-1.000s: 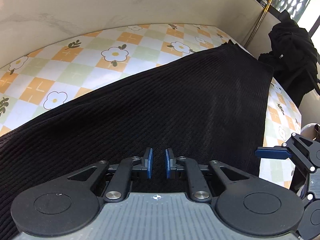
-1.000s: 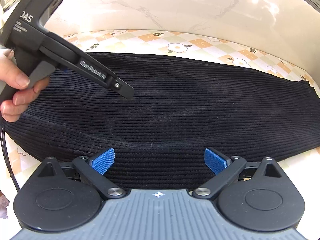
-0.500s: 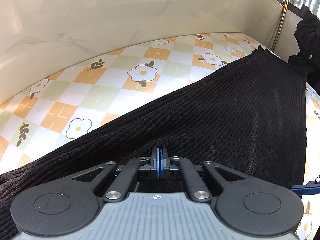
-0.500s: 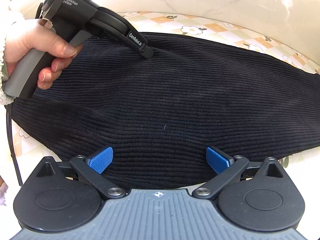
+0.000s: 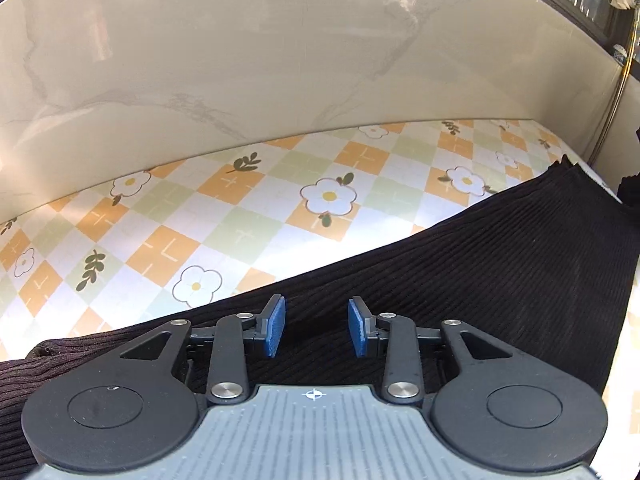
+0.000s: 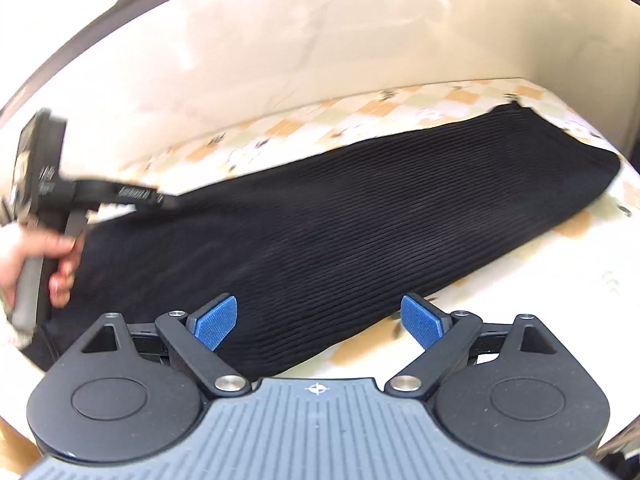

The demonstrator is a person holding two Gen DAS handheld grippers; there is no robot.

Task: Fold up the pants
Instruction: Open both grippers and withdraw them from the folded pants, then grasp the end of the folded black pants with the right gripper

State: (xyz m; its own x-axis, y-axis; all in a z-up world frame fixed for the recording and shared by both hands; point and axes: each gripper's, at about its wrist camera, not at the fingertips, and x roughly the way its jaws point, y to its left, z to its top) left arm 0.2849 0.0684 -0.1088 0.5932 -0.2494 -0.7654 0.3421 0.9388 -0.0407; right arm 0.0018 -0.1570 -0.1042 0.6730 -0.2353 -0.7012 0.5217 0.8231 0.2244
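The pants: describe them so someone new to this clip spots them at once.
Below the pale marble wall lies a flower-and-diamond patterned cloth. Across it stretches a long, flat strip: the pants. They are black and finely ribbed, the only dark plain thing on that bright print.

Left gripper (image 5: 316, 326) jaws, pinched shut earlier, opening, lifted off pants (image 5: 500, 272); right gripper (image 6: 320, 322) swung rightward.
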